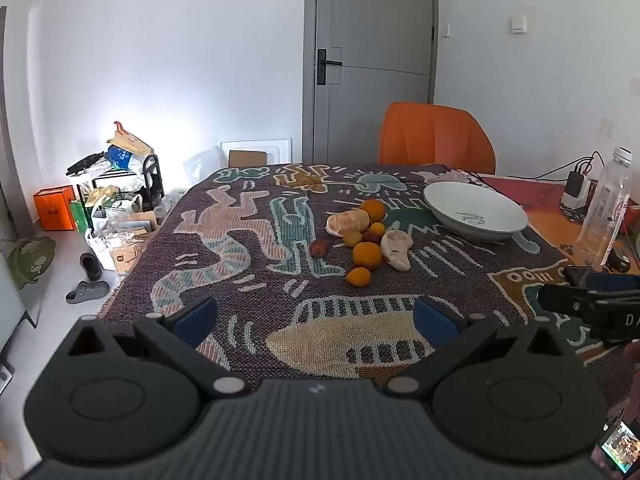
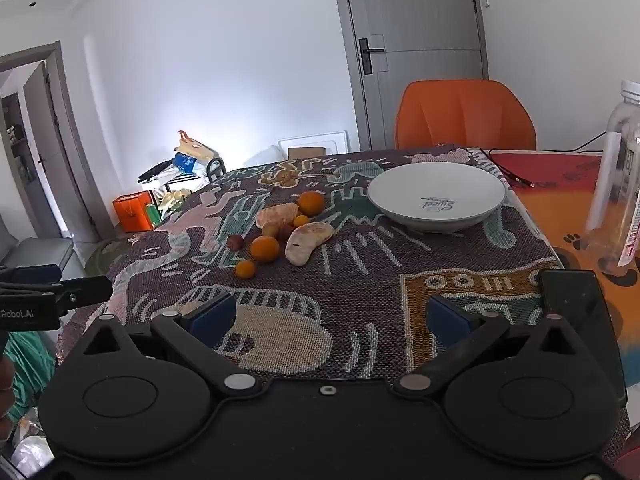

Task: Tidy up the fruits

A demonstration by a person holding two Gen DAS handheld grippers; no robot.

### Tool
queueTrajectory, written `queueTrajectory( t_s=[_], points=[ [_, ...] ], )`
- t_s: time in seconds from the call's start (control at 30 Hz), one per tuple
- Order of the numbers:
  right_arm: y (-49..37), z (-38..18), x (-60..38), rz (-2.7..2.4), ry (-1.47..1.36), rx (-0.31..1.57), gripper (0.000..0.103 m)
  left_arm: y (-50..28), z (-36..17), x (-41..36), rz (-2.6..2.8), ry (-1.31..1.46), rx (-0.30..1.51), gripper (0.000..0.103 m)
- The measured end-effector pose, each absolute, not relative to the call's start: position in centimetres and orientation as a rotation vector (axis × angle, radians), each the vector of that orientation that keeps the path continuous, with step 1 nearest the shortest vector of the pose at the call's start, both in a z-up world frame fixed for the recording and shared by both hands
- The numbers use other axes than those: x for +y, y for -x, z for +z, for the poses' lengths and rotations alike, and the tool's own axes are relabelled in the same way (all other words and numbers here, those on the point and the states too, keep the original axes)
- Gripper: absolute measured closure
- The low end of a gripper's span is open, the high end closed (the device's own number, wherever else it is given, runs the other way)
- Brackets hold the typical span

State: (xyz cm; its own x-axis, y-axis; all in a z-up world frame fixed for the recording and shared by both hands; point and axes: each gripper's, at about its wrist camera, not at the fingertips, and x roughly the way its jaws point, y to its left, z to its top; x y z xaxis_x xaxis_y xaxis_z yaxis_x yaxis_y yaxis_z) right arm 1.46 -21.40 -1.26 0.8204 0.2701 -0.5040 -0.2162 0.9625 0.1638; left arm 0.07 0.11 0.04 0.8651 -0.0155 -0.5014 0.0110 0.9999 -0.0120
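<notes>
A cluster of fruit lies on the patterned cloth: several oranges (image 1: 367, 255) (image 2: 265, 248), a peeled orange (image 1: 348, 222) (image 2: 277, 215), a small red fruit (image 1: 319, 247) (image 2: 235, 242) and a pale peel piece (image 1: 396, 249) (image 2: 307, 241). An empty white plate (image 1: 476, 210) (image 2: 436, 196) sits to their right. My left gripper (image 1: 316, 318) is open and empty, hovering over the cloth well short of the fruit. My right gripper (image 2: 330, 318) is also open and empty, near the table's front.
An orange chair (image 1: 436, 138) (image 2: 464, 116) stands behind the table. A clear plastic bottle (image 1: 606, 208) (image 2: 618, 184), a charger with cables (image 1: 576, 188) and a dark phone (image 2: 572, 292) are at the right. Clutter and slippers (image 1: 88, 276) lie on the floor at left.
</notes>
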Motion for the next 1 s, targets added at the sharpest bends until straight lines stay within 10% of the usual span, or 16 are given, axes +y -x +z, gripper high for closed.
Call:
queueTrajectory(
  t_s=[1.0],
  points=[
    [-0.8,-1.4,-20.6,0.251,-0.067,0.547,0.0,0.4,0.1,0.8,-0.013,0.023,0.527,0.0]
  ],
)
